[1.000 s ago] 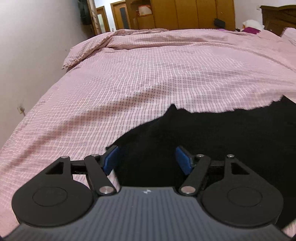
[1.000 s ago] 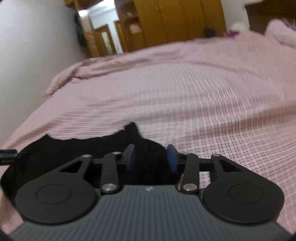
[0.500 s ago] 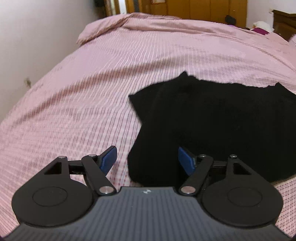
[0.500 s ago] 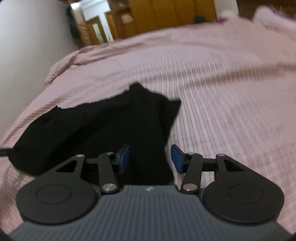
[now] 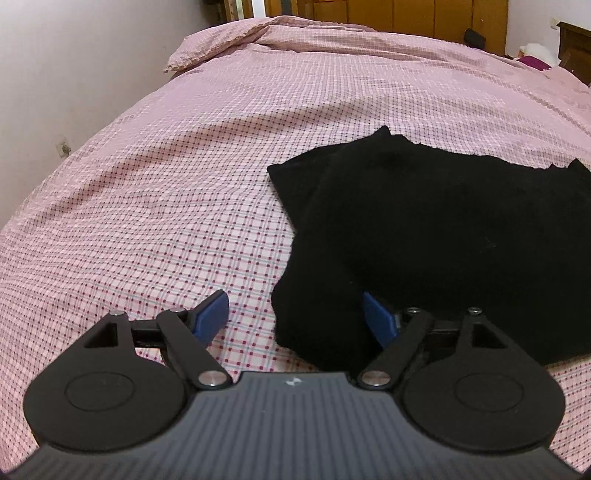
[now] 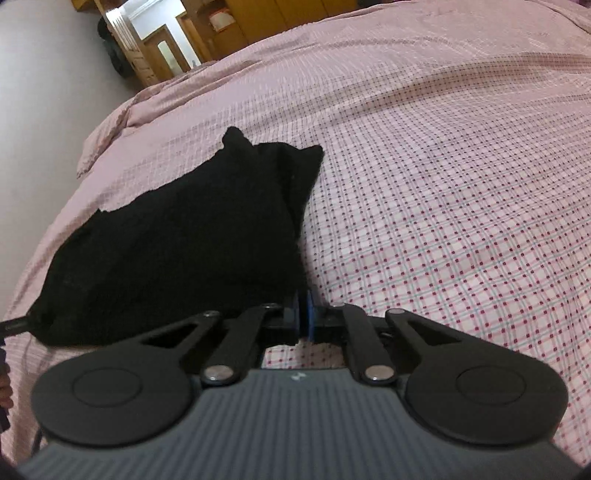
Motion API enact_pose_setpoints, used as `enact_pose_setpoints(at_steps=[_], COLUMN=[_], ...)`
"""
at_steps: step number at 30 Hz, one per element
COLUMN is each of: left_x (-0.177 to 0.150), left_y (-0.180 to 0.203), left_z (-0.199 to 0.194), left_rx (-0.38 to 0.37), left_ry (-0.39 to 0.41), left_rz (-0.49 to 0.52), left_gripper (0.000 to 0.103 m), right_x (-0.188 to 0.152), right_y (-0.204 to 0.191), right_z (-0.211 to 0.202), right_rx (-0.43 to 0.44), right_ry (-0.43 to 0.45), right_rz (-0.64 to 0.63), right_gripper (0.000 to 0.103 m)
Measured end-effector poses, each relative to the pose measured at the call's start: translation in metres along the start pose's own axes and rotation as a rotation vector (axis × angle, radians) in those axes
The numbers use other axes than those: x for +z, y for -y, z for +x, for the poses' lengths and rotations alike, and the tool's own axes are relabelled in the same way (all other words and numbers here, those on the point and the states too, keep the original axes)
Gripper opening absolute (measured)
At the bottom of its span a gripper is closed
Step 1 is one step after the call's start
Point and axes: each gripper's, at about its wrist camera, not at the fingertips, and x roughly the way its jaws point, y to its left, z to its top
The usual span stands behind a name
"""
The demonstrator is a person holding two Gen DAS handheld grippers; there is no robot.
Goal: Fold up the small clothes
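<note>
A black garment (image 5: 436,236) lies folded flat on the pink checked bedsheet (image 5: 155,206). My left gripper (image 5: 295,317) is open and its jaws are still opening. The garment's near left corner lies between its blue pads (image 5: 211,313) without being pressed, and the cloth partly covers the right pad. In the right wrist view the same garment (image 6: 177,243) spreads out to the left. My right gripper (image 6: 303,314) is shut, its pads together on the garment's near right corner, with a bit of black cloth showing just beneath them.
The bed runs far ahead to a rumpled pillow edge (image 5: 221,44). A white wall (image 5: 55,74) borders its left side. Wooden wardrobes (image 5: 406,14) and a doorway (image 6: 162,48) stand beyond the bed. A dark tip (image 6: 13,325) shows at the right wrist view's left edge.
The garment, close under both cameras a second ago, now lies spread on the bed. The left jaws have widened around its left corner. The right jaws have closed on its right corner.
</note>
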Motion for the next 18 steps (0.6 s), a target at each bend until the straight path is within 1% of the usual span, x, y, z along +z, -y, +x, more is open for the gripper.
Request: enact_pose_setpoints(at_steps=[3,4,5,6,7,8,10,12,14,18], left_x=[0.001,0.001,0.001,0.001,0.001,0.001,0.001,0.001,0.0,0.0], left_y=[-0.001,0.0,0.0,0.001,0.002,0.002,0.004,0.005,0.004,0.002], left_z=[-0.004,-0.006,-0.008,-0.01,-0.012,-0.013,-0.012,-0.01,-0.009,-0.008], left_rx=[0.0,0.002,0.005,0.008,0.01,0.01,0.008,0.01,0.005,-0.005], left_ry=[-0.013,-0.015,-0.016,-0.017,-0.017,-0.017,-0.022,-0.03,-0.036,-0.043], left_rz=[-0.014,-0.013,-0.011,-0.009,-0.008,-0.008,-0.005,-0.012,-0.031,-0.047], left_gripper=[0.083,0.083,0.083,0.083,0.083,0.083,0.083,0.083,0.083,0.083], right_x=[-0.002,-0.002,-0.002,0.0,0.001,0.003,0.007,0.011,0.012,0.008], right_y=[-0.002,-0.005,-0.009,-0.015,-0.022,-0.028,-0.041,-0.056,-0.069,-0.082], right_z=[-0.006,-0.011,-0.016,-0.021,-0.027,-0.032,-0.037,-0.035,-0.027,-0.006], right_rx=[0.007,-0.003,-0.021,-0.033,-0.041,-0.037,-0.013,0.015,0.031,0.023], right_ry=[0.029,0.044,0.063,0.085,0.121,0.158,0.206,0.222,0.22,0.187], right_rz=[-0.003,-0.009,-0.019,-0.033,-0.055,-0.081,-0.126,-0.173,-0.205,-0.241], right_gripper=[0.012,0.016,0.023,0.028,0.037,0.047,0.056,0.056,0.056,0.056])
